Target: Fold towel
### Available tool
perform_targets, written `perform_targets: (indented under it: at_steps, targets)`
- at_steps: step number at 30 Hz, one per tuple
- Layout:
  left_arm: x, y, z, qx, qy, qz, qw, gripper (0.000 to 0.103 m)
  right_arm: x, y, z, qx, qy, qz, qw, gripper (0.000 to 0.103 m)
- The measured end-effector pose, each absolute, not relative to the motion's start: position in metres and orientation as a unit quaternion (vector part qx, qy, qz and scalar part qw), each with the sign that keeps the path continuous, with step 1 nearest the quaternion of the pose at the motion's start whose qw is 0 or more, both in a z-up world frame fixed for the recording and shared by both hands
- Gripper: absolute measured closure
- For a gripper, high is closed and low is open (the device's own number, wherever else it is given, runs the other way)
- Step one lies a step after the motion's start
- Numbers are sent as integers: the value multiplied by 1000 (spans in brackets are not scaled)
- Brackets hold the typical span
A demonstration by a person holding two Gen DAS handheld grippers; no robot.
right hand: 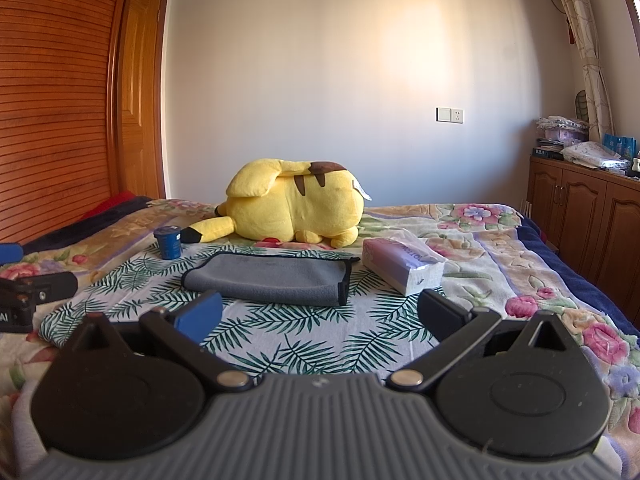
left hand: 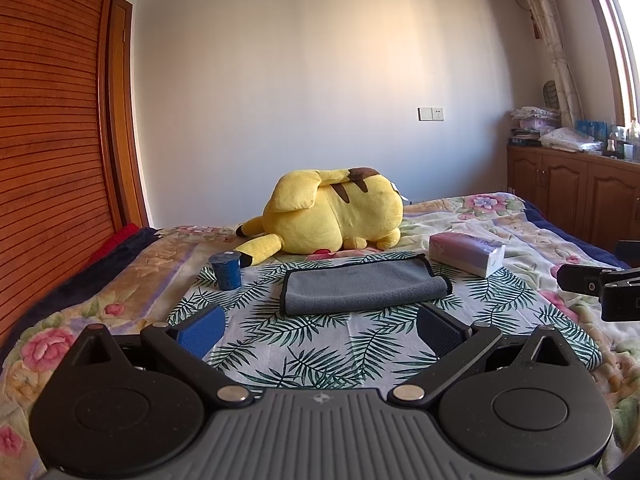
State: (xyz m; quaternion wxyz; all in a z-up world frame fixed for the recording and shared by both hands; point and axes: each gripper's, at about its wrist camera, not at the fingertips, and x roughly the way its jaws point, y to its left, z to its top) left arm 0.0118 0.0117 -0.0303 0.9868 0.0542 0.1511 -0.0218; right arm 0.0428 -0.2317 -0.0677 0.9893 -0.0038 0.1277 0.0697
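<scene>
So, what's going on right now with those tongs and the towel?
Both tongs, left and right, open, empty, short of the towel. Grey towel folded flat on leaf-print cloth. Blue cup, tissue pack beside it, not blocking.

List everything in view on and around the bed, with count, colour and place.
grey microfibre towel: one, grey with black edging, folded, mid leaf-print cloth
leaf-print cloth: one, white and green, over floral bedspread
yellow plush toy: one, behind towel
blue cylindrical cup: one, left of towel
pink tissue pack: one, right of towel
wooden cabinet: one, brown, right wall
left hand-held gripper: open, empty
right hand-held gripper: open, empty
</scene>
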Motion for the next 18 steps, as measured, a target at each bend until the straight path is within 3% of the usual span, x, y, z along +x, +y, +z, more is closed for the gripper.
perform_targets:
  at_steps: [18]
  targets:
    - [11, 11, -34, 57, 153, -21, 986, 0, 42, -232, -68, -4, 128, 70, 989, 0]
